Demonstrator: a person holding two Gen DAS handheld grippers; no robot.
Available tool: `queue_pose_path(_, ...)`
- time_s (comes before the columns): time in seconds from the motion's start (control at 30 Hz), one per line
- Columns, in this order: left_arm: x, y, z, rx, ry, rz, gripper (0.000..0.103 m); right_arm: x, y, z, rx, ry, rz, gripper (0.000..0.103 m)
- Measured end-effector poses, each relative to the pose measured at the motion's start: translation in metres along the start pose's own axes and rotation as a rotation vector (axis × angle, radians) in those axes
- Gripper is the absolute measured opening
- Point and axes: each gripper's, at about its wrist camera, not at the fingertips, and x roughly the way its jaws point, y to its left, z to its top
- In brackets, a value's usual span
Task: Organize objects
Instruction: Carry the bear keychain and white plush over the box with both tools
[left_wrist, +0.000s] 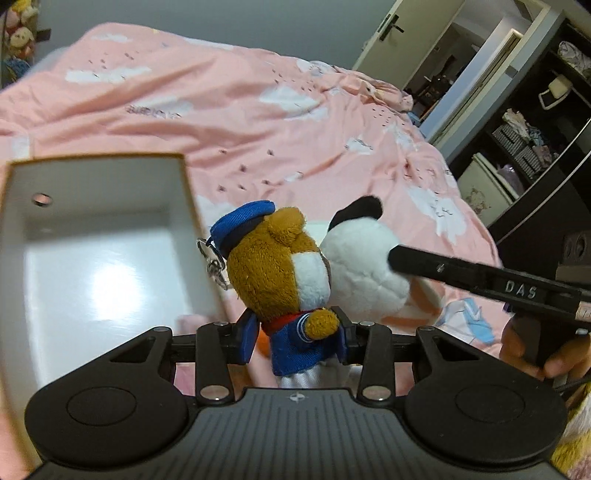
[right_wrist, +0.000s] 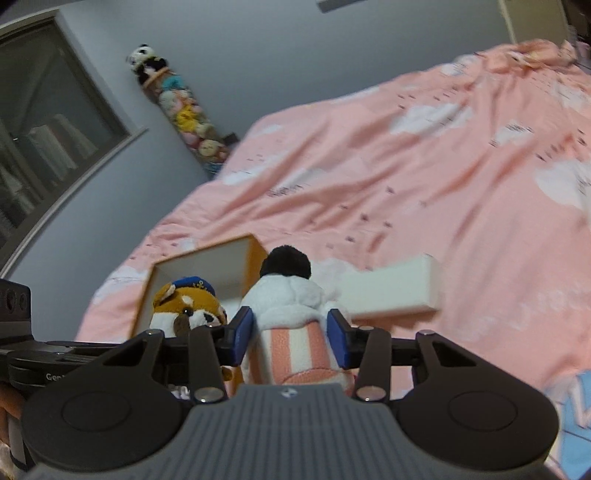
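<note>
Box: open white box (left_wrist: 92, 266) with a tan rim, lying on the pink quilt (left_wrist: 258, 122) at the left of the left wrist view; nothing visible inside it.
Box lid: white lid (right_wrist: 391, 291), apart from the box, on the quilt to its right in the right wrist view.
Left gripper (left_wrist: 295, 332): closed on the sailor bear (left_wrist: 280, 273), blue pads pressing the toy's blue jacket at the waist; head and cap stand clear above the jaws.
Sailor bear, location: held off the quilt, just right of the box's near wall, keyring dangling toward the rim.
Right gripper (right_wrist: 290, 341): clamped on the white plush (right_wrist: 291, 317) across its pink-and-white striped body; black ear points away from the camera.
White plush, location: carried beside the bear, the two toys touching or nearly so in the left wrist view.
Step in hand: both toys gripped and raised, apparently in transit to the box.
Next move calls for: shifting each toy leftward over the box opening, one after the other so the grippers do not collide, then lowering past the rim and opening the jaws.
Background: column of soft toys (right_wrist: 184, 110) against the grey wall, untouched.
</note>
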Motion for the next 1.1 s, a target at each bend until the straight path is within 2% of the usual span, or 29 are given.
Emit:
queue_pose_path(0.23, -0.027, 0.047, 0.008, 0.006, 0.016, 0.161, 0.046, 0.038, 0.045, 0.010, -0.028, 0.015, 0.127, 0.046)
queue_pose_path(0.37, -0.018, 0.075, 0.007, -0.017, 0.071, 0.244, 0.046, 0.068, 0.072, 0.011, -0.056, 0.038, 0.173, 0.046)
queue_pose_path(0.47, -0.003, 0.087, 0.002, -0.013, 0.110, 0.312, 0.046, 0.093, 0.087, 0.009, -0.071, 0.065, 0.183, 0.046)
queue_pose_path(0.57, 0.009, 0.100, -0.005, -0.021, 0.153, 0.332, 0.046, 0.113, 0.091, 0.004, -0.065, 0.092, 0.186, 0.046)
queue_pose_path(0.7, 0.023, 0.105, -0.011, 0.018, 0.192, 0.389, 0.046, 0.135, 0.091, 0.000, -0.053, 0.125, 0.173, 0.046)
queue_pose_path(0.9, 0.034, 0.103, -0.006, 0.066, 0.242, 0.423, 0.046, 0.149, 0.087, -0.005, -0.061, 0.142, 0.166, 0.046)
queue_pose_path(1.1, 0.046, 0.097, -0.014, 0.169, 0.323, 0.502, 0.043, 0.157, 0.085, -0.007, -0.084, 0.157, 0.159, 0.046)
